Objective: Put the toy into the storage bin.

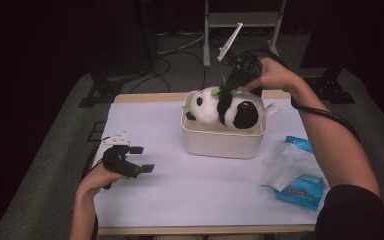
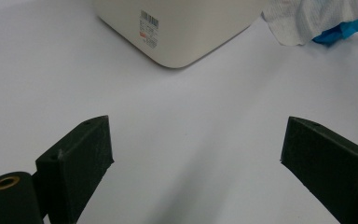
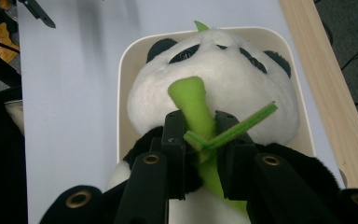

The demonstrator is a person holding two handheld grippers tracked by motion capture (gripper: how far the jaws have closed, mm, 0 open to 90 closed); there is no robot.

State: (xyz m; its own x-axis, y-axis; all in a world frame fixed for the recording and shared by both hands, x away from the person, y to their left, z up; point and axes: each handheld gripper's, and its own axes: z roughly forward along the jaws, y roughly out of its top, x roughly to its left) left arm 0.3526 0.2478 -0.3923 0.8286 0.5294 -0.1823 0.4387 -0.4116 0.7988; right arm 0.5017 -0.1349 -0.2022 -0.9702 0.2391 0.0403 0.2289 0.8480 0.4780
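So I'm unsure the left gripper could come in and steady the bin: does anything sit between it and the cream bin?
Nothing visible does. The left gripper rests open at the table's left, and only bare white tabletop lies between it and the cream bin. The tissue pack sits on the bin's far side.

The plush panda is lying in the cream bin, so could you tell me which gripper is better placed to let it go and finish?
Right. The right gripper is shut on the plush panda by its green bamboo stalk, over the cream bin. The left gripper hangs open, apart over the table.
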